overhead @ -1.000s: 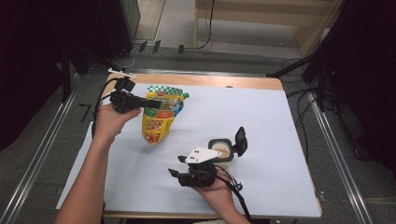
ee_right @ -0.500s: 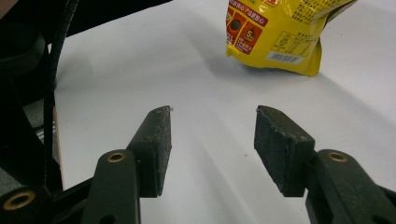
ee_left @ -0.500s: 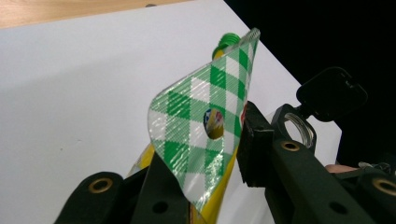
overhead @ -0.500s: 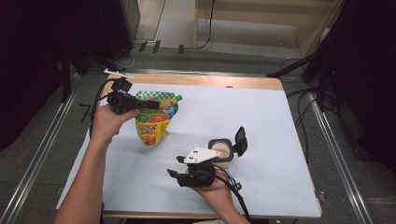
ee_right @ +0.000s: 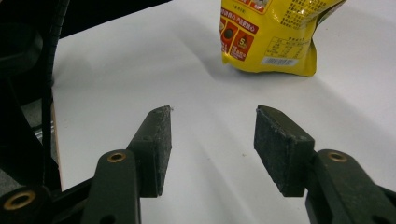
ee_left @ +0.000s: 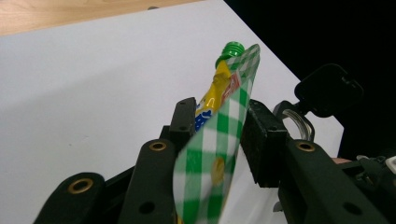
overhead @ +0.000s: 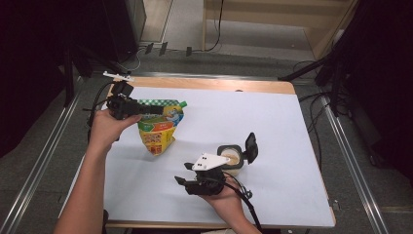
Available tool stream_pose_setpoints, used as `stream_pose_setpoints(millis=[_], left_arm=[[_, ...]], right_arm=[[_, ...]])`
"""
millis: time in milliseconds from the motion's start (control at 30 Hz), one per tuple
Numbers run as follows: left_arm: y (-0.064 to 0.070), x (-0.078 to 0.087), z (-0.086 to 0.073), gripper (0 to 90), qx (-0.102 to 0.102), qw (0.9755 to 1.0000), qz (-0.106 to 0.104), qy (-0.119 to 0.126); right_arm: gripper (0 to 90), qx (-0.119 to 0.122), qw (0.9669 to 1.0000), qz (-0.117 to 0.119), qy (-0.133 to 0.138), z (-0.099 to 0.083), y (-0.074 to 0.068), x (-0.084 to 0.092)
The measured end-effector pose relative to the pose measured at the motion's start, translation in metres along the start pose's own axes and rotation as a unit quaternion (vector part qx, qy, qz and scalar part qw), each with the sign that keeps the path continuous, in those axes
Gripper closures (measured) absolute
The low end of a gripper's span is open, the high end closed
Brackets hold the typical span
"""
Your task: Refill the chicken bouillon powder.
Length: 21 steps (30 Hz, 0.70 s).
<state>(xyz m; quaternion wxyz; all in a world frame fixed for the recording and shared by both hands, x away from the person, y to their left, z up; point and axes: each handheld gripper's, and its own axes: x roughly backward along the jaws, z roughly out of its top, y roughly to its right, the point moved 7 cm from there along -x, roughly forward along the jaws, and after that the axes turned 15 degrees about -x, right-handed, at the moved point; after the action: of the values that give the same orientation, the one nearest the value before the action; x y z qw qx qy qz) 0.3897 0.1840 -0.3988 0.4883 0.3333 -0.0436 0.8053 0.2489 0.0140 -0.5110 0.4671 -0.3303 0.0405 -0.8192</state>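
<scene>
A yellow spouted pouch (overhead: 158, 127) with a green-checked top stands upright on the white table (overhead: 272, 117), left of centre. My left gripper (overhead: 141, 111) reaches in from the left at the pouch's top. In the left gripper view the checked top edge (ee_left: 219, 135) and green spout (ee_left: 232, 48) sit between the jaws, which have just been opening and no longer pinch it. My right gripper (overhead: 187, 180) rests near the front edge, open and empty. In the right gripper view its fingers (ee_right: 156, 135) frame bare table, with the pouch (ee_right: 275, 32) beyond.
A small cup-like container (overhead: 230, 157) with a hinged black lid (overhead: 251, 145) flipped up stands just right of my right hand. The lid (ee_left: 329, 88) is also in the left gripper view. A wooden strip (overhead: 219, 84) borders the table's far edge.
The pouch went from leaning on the table to standing upright and shifted slightly left with my left hand. The left jaws have opened around its top. The right hand stayed put.
</scene>
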Motion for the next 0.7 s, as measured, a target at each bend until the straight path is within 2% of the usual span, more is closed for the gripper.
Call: stream_pose_setpoints(millis=[200,367,500,700], left_arm=[[0.010,0.003,0.003,64.8,-0.010,0.9999,-0.006,0.006],[0.014,0.003,0.002,64.4,-0.013,0.9999,-0.004,-0.006],[0.018,0.006,0.004,63.8,-0.017,0.9998,-0.005,-0.005],[0.017,0.013,0.005,62.1,0.000,1.0000,-0.002,0.004]], right_arm=[[47.4,0.002,1.0000,-0.001,0.001,0.001,0.000,0.001],[47.5,0.002,1.0000,-0.002,0.002,0.001,0.001,0.002],[47.6,0.003,1.0000,-0.001,0.003,0.001,0.000,0.002],[48.3,0.003,1.0000,0.001,0.001,0.002,-0.001,0.003]])
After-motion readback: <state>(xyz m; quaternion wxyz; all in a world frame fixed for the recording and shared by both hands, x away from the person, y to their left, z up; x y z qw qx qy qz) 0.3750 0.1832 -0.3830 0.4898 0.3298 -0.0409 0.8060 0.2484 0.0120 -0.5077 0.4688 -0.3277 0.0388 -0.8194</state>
